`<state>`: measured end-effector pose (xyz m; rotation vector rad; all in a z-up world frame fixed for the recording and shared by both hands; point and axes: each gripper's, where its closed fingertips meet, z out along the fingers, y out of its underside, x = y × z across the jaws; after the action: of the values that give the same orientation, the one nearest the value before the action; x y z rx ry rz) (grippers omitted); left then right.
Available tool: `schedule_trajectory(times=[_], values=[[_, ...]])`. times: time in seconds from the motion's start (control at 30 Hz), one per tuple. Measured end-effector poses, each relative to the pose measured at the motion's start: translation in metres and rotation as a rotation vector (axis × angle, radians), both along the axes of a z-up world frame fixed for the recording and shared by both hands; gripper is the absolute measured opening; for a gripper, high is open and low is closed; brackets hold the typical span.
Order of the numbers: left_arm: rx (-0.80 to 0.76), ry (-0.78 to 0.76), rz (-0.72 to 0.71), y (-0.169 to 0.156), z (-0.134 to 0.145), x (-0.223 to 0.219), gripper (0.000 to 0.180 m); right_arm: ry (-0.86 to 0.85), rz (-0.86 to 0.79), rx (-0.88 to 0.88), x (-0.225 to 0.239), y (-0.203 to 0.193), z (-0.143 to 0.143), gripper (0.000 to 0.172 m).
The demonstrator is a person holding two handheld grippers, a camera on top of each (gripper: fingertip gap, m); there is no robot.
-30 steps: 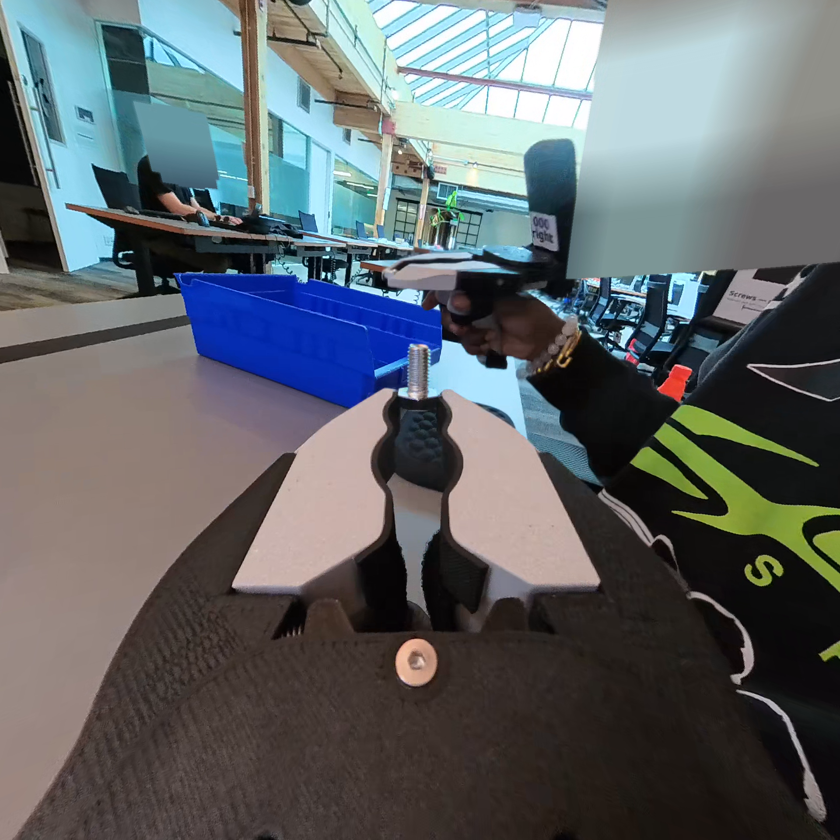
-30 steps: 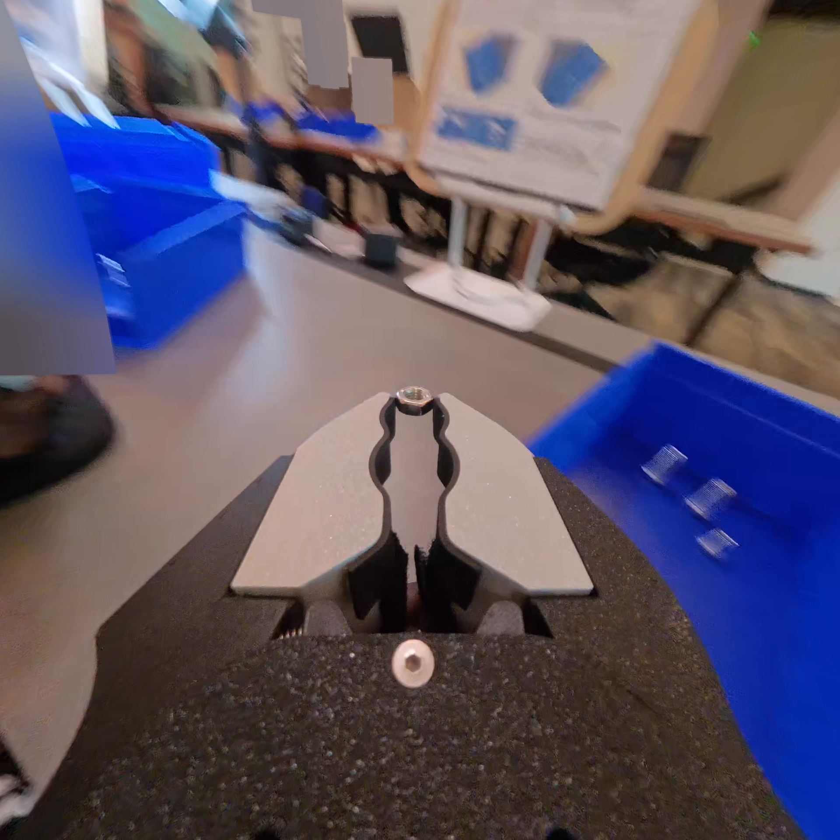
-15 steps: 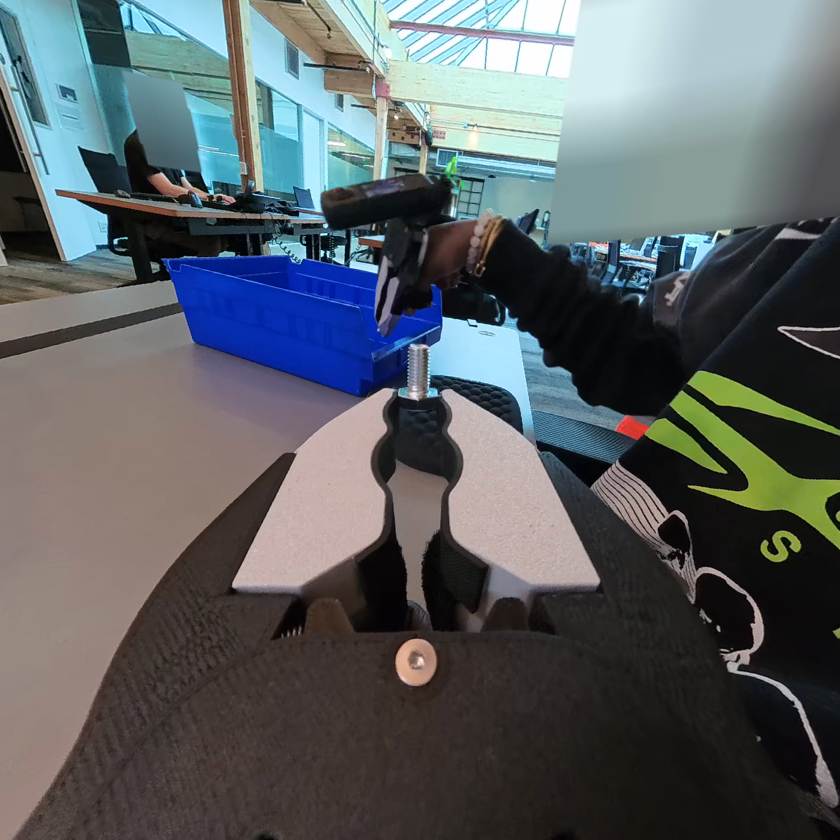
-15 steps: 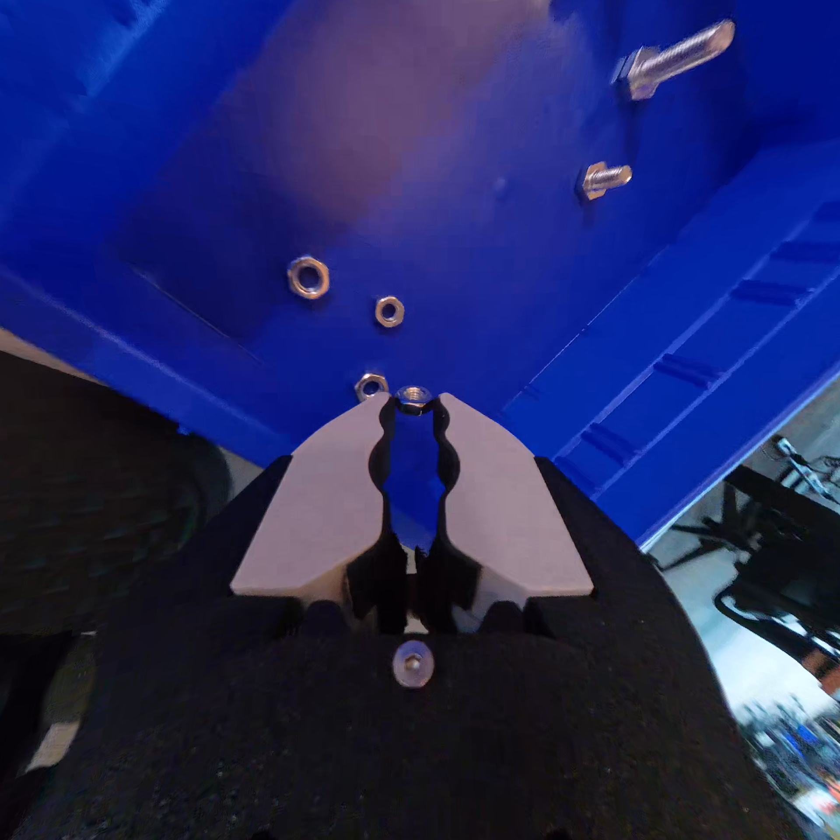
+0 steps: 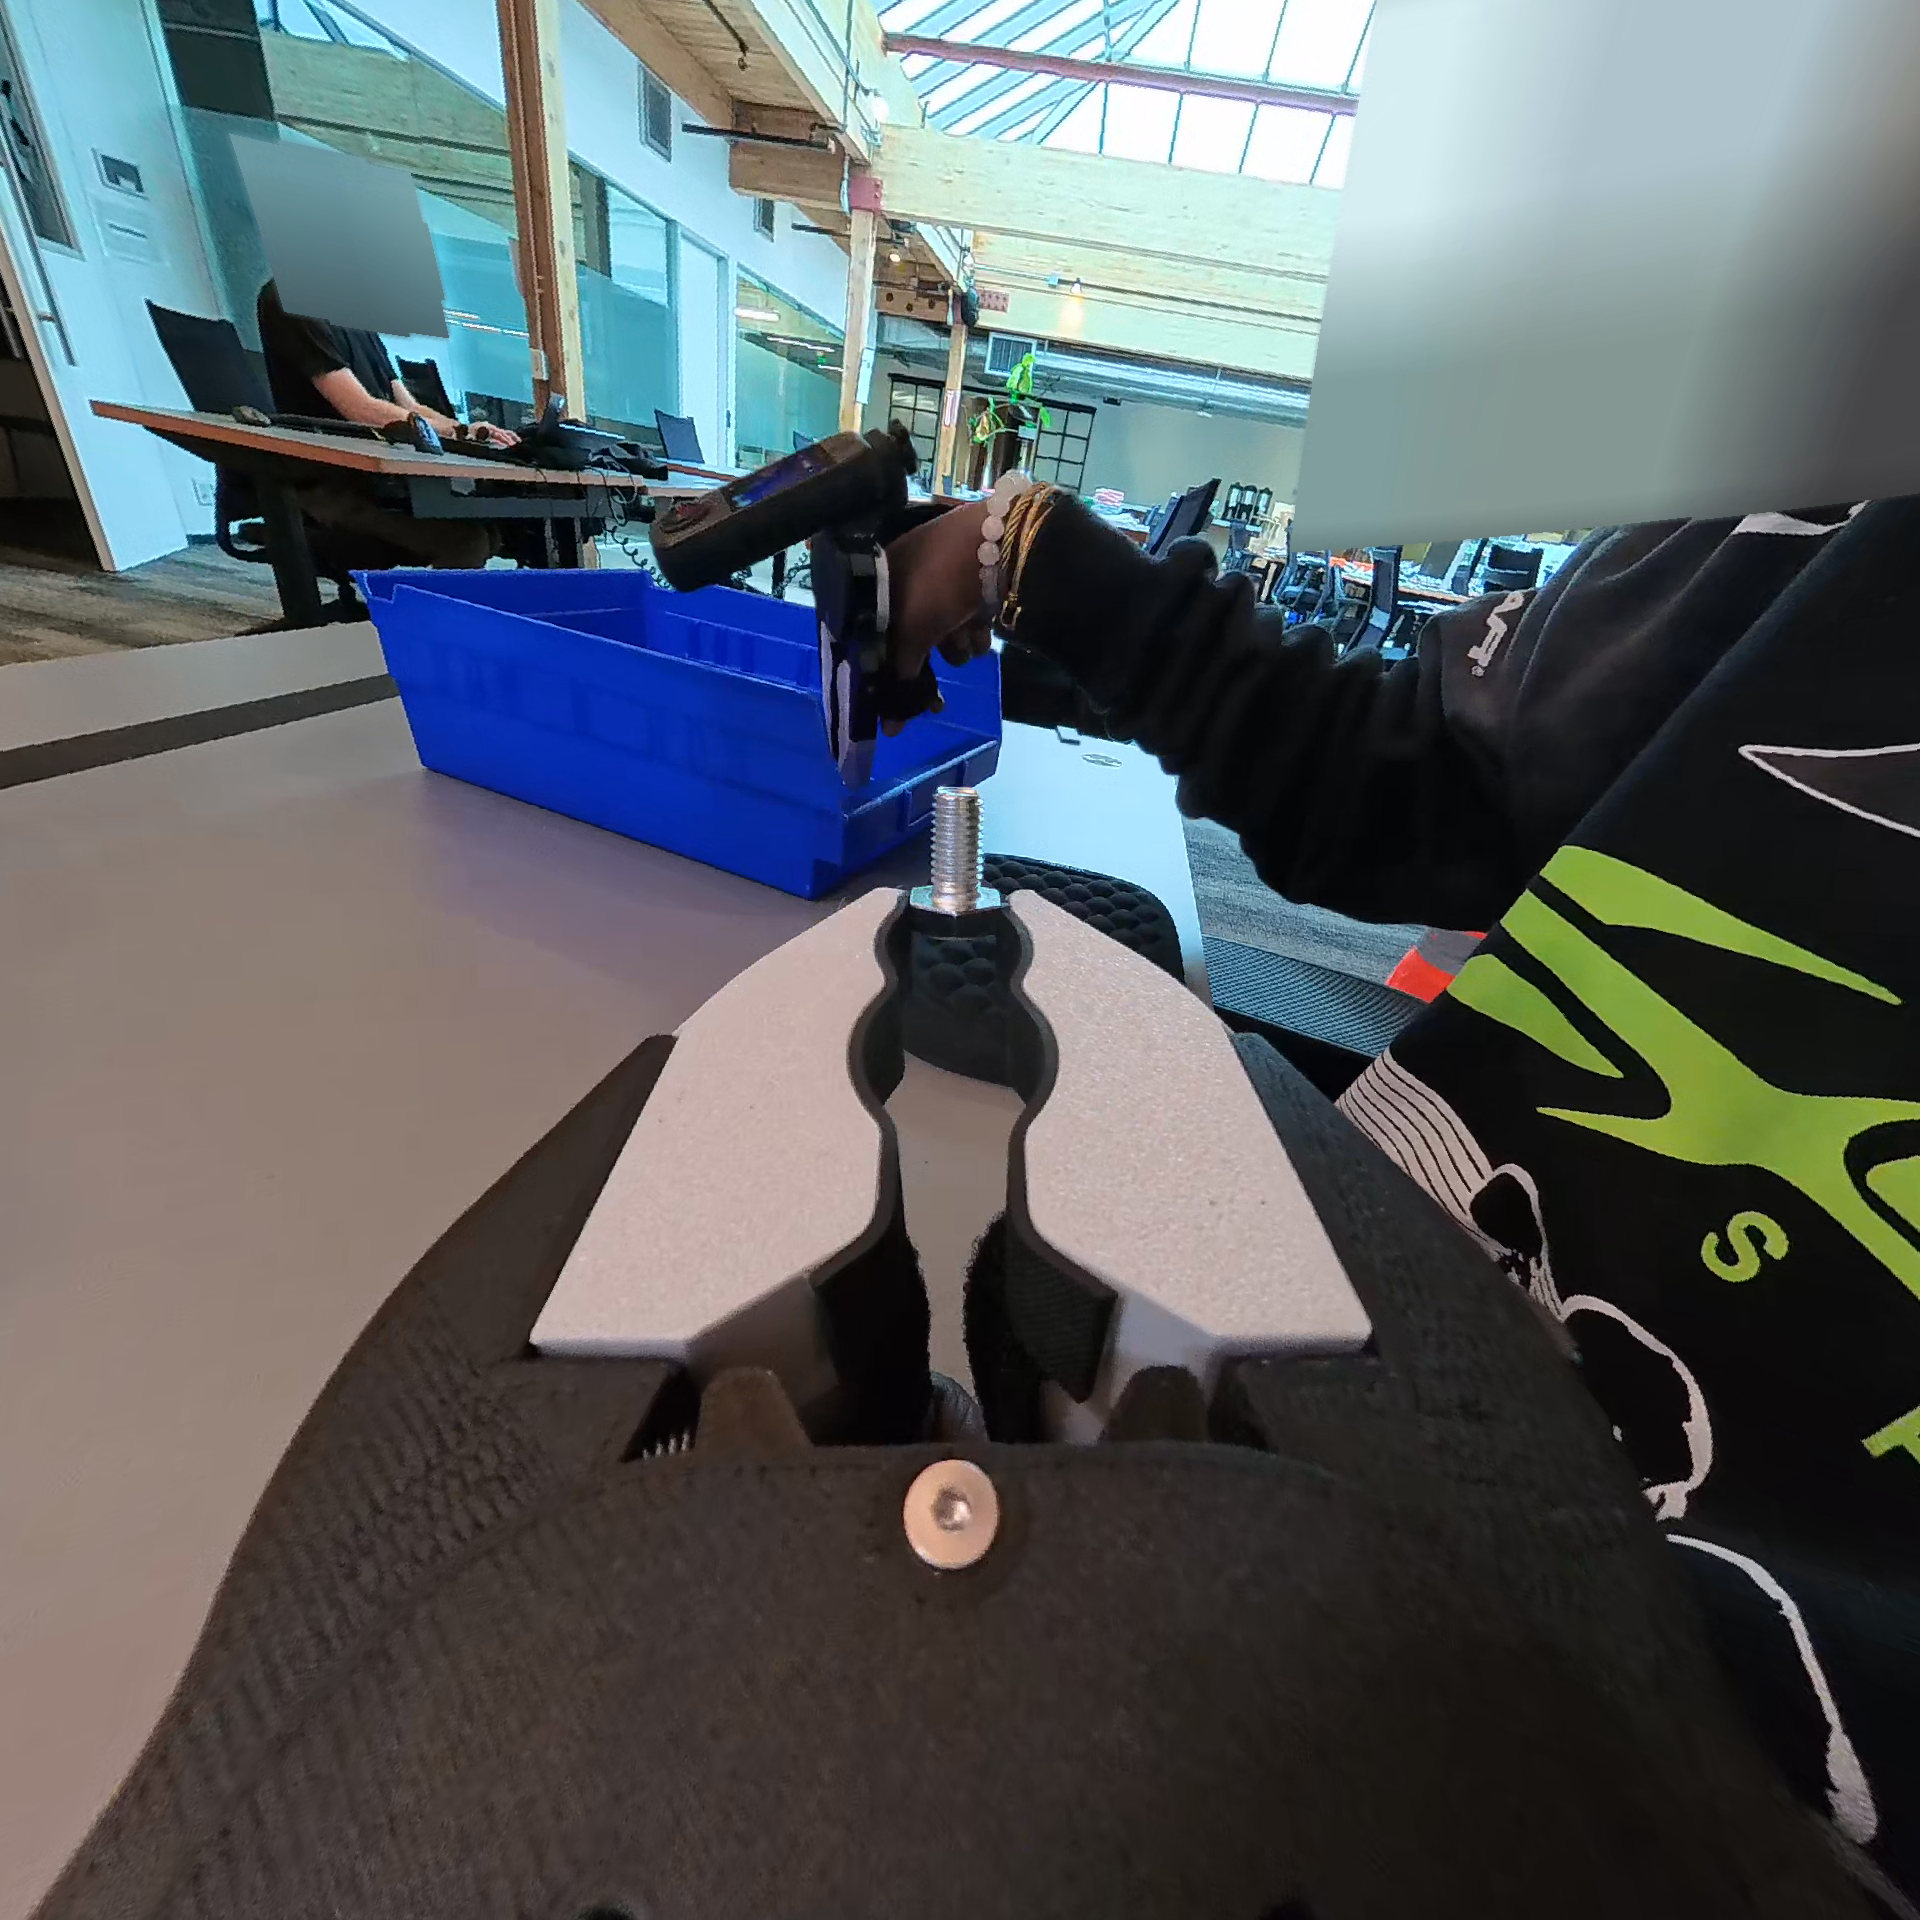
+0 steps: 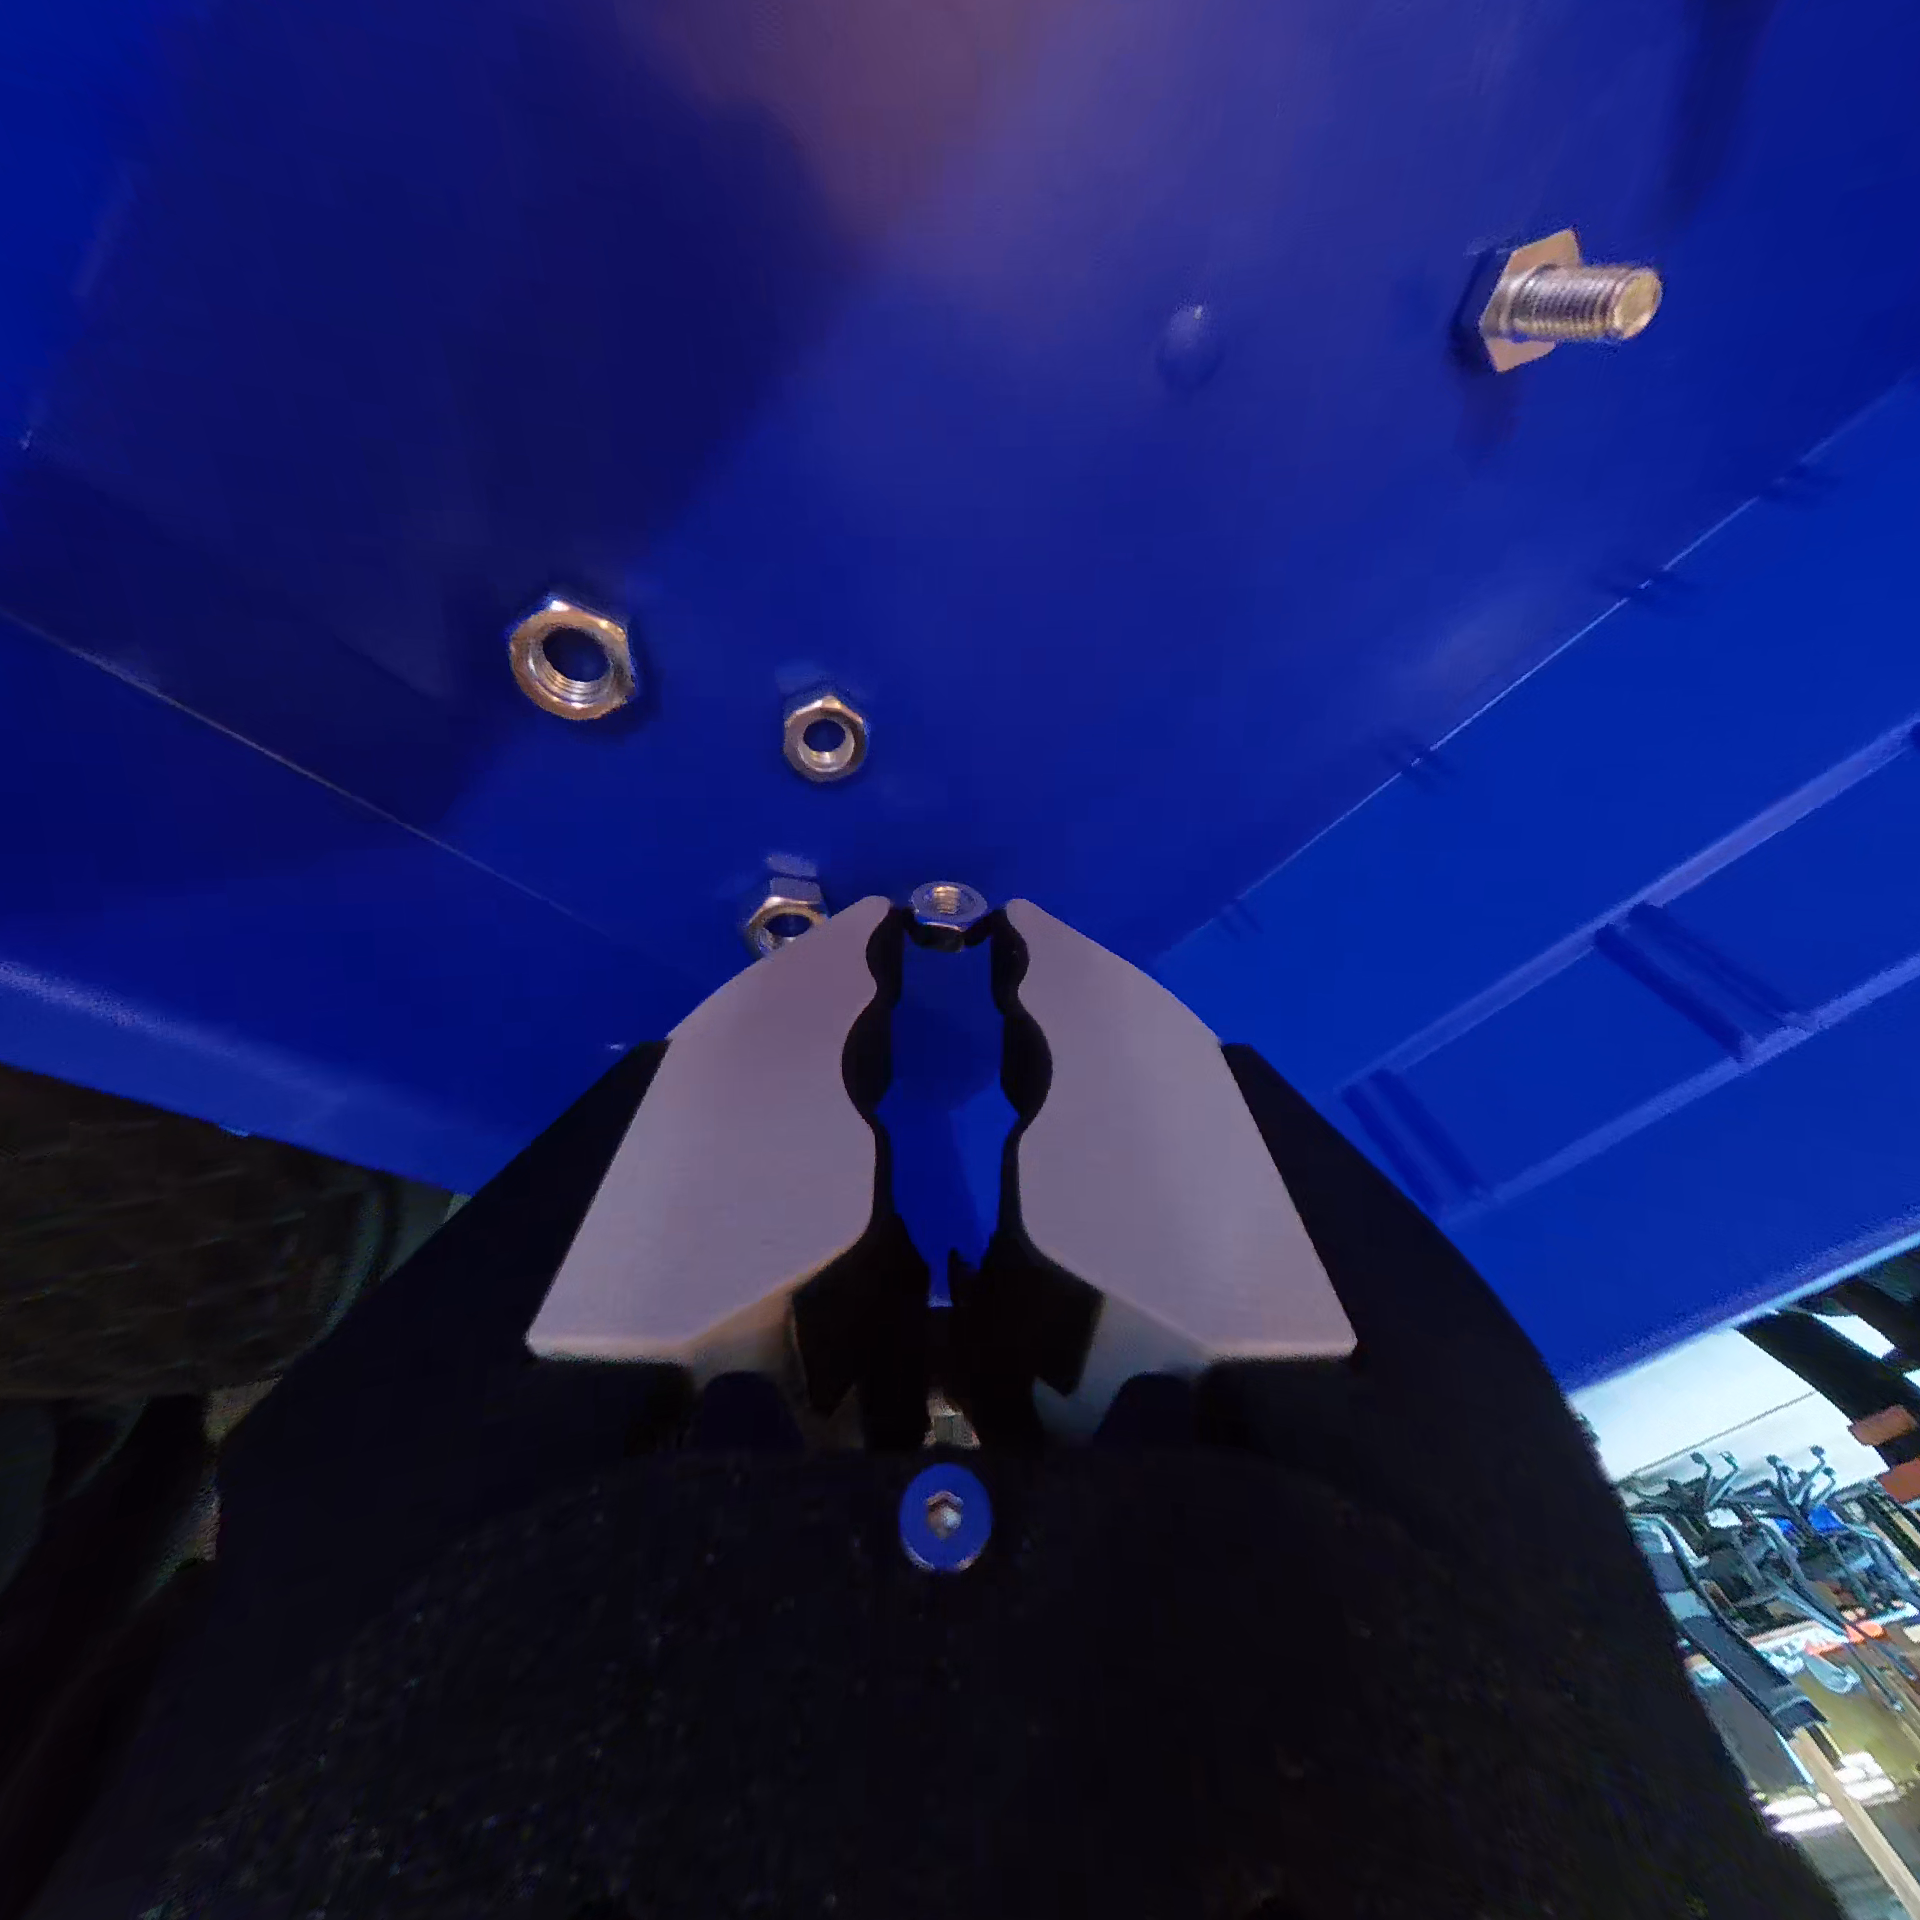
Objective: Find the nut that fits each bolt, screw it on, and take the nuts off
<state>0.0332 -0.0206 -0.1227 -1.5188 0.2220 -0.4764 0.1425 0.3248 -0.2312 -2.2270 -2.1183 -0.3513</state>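
Note:
My left gripper is shut on the hex head of a silver bolt, which stands upright with its threaded end up, above the grey table. My right gripper is shut on a small silver nut and points down into the blue bin, close above its floor. It also shows in the left wrist view, lowered into the bin. Three loose nuts and a short bolt lie on the bin floor.
A person's dark sleeve and hand reach across to the bin. A black chair back stands beyond the table's edge. Desks and a seated person are far behind.
My right gripper swung from over the table down into the blue bin and moved closer to its floor, the nut still in its tips. My left gripper stayed put with the bolt.

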Motion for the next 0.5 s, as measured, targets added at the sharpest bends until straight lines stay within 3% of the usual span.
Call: schedule_trajectory(times=[0.5], values=[[-0.015,0.013,-0.002,0.0020,-0.0024,0.0022,0.015,0.055,0.001,-0.037,-0.0040,-0.0019,-0.0052,0.021]])
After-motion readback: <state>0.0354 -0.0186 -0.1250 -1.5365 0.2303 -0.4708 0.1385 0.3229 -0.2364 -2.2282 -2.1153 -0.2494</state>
